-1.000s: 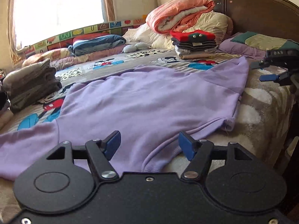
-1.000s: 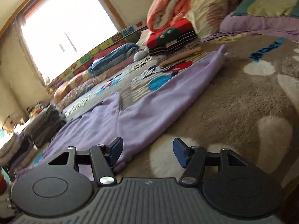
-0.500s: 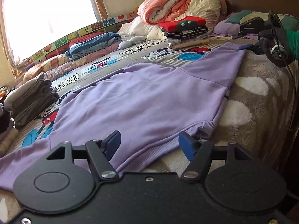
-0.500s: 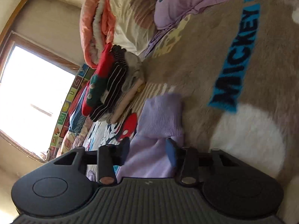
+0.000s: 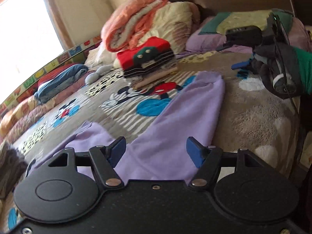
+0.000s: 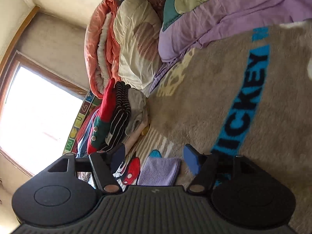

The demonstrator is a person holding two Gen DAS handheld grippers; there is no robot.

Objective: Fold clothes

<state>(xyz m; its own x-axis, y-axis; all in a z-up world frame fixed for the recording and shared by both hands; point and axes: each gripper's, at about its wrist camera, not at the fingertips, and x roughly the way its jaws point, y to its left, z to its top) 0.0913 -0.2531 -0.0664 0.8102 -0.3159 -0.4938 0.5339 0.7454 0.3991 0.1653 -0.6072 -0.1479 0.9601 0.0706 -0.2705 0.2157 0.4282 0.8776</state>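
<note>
Purple sweatshirt (image 5: 171, 136) is lying spread flat across the bed (image 5: 253, 120), its body running under the left gripper (image 5: 156, 151) at the bed's near edge and one sleeve stretching away toward the headboard end. That sleeve's ribbed cuff (image 6: 159, 170) is resting on the Mickey Mouse blanket (image 6: 204, 101) that is covering the bed, near the blanket's blue "MICKEY" lettering. At the headboard end, a rolled orange quilt (image 5: 134, 17) is sitting on top of a cream duvet (image 5: 175, 23), with a lilac pillow (image 6: 234, 15) lying beside them. A stack of folded clothes (image 5: 148, 64), topped by a red and green garment, is standing just in front of the quilt, well apart from the sweatshirt's body and close to the sleeve's cuff. The left gripper is hovering over the sweatshirt with its blue fingers (image 5: 117, 150) spread wide, holding nothing. The right gripper (image 6: 156, 159), rolled sideways in a gloved hand (image 5: 276, 72) with a green sleeve showing at the wrist, is sitting just above the cuff, its fingers (image 6: 192, 159) parted on either side of the ribbing without clamping it.
</note>
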